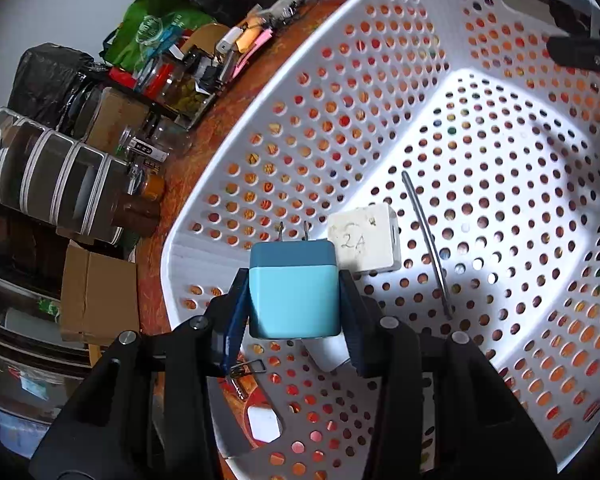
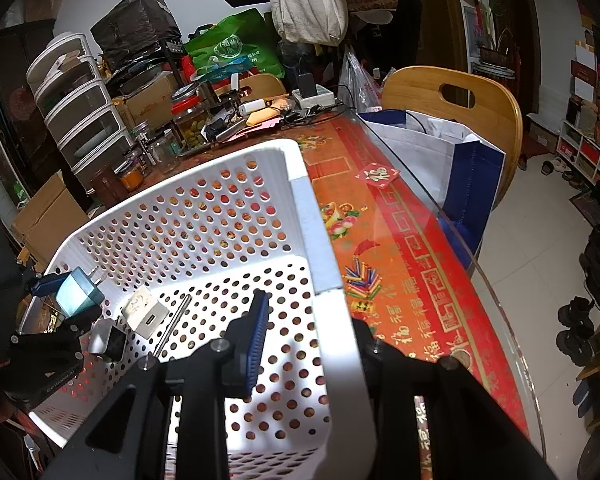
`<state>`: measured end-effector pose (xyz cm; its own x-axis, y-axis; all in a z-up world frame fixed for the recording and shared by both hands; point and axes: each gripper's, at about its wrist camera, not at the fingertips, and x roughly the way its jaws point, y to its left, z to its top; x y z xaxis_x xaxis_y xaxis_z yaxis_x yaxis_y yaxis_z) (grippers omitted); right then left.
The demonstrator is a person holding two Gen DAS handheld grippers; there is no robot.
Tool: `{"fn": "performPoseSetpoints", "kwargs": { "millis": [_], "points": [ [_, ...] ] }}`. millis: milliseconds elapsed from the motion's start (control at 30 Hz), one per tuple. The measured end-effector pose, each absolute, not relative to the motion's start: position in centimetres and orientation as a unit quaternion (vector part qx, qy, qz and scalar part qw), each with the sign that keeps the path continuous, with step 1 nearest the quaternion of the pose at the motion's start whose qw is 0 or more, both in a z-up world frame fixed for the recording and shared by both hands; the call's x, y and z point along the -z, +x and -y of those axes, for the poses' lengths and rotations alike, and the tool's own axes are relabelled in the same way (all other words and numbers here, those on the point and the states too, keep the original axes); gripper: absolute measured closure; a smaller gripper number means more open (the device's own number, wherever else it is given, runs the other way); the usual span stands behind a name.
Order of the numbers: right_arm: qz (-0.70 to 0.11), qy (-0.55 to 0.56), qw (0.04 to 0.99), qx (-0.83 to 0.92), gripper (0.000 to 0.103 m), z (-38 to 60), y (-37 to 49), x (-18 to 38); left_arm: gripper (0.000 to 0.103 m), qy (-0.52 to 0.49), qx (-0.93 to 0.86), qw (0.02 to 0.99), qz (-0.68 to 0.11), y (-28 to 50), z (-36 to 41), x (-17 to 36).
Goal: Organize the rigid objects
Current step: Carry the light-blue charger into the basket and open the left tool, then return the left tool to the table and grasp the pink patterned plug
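Note:
My left gripper [image 1: 294, 304] is shut on a blue plug adapter [image 1: 293, 290], prongs forward, held over the near corner of a white perforated basket [image 1: 260, 104]. In the basket lie a white charger marked 2A [image 1: 366, 240] and a thin metal rod [image 1: 428, 240]. In the right wrist view the basket [image 2: 320, 248] fills the middle, with the adapter [image 2: 78, 292], white charger [image 2: 144, 312], rod [image 2: 174, 326] and a small metal box [image 2: 110, 340]. My right gripper [image 2: 308, 344] straddles the basket's right wall, one finger [image 2: 256, 336] inside, and grips it.
The basket sits on a red patterned tablecloth [image 2: 400, 264] under glass. Jars, boxes and clutter [image 2: 188, 120] crowd the table's far end. A wooden chair [image 2: 452, 96] with a blue and white bag [image 2: 460, 168] stands at the right. A binder clip [image 1: 248, 370] lies beneath my left gripper.

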<state>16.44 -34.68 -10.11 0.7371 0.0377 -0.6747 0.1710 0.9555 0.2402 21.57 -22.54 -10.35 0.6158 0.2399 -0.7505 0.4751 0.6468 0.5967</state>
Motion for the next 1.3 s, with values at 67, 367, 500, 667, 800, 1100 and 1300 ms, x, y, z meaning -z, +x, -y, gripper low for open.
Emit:
{"fn": "performPoseSetpoints", "kwargs": {
  "millis": [67,367,500,667,800,1100,1300],
  "points": [
    [-0.361,0.145,0.921,0.036,0.075,34.7,16.4,10.1,0.063,0.417,0.076,0.79,-0.443,21.9,22.6,10.7],
    [-0.366,0.139,0.919,0.04,0.075,34.4,16.5,10.1,0.031,0.413,0.099,0.788,-0.445,23.1,22.3,10.5],
    [-0.366,0.141,0.919,0.041,0.075,34.4,16.4,10.1,0.026,0.335,0.098,0.844,-0.407,22.5,18.1,4.8],
    [-0.366,0.142,0.919,0.038,0.075,34.4,16.4,10.1,0.0,0.221,0.042,0.902,-0.369,22.6,6.2,-0.3],
    [-0.367,0.137,0.919,0.037,0.075,34.3,16.4,10.1,0.0,0.174,0.02,0.878,-0.446,25.1,-1.9,5.1],
    [-0.373,0.135,0.917,0.042,0.075,34.4,16.7,10.1,0.013,0.101,0.001,0.836,-0.539,31.0,-5.9,15.2],
    [-0.373,0.137,0.917,0.043,0.075,34.4,16.6,10.1,0.024,0.066,0.008,0.821,-0.567,33.6,-5.3,17.7]
  ]
}}
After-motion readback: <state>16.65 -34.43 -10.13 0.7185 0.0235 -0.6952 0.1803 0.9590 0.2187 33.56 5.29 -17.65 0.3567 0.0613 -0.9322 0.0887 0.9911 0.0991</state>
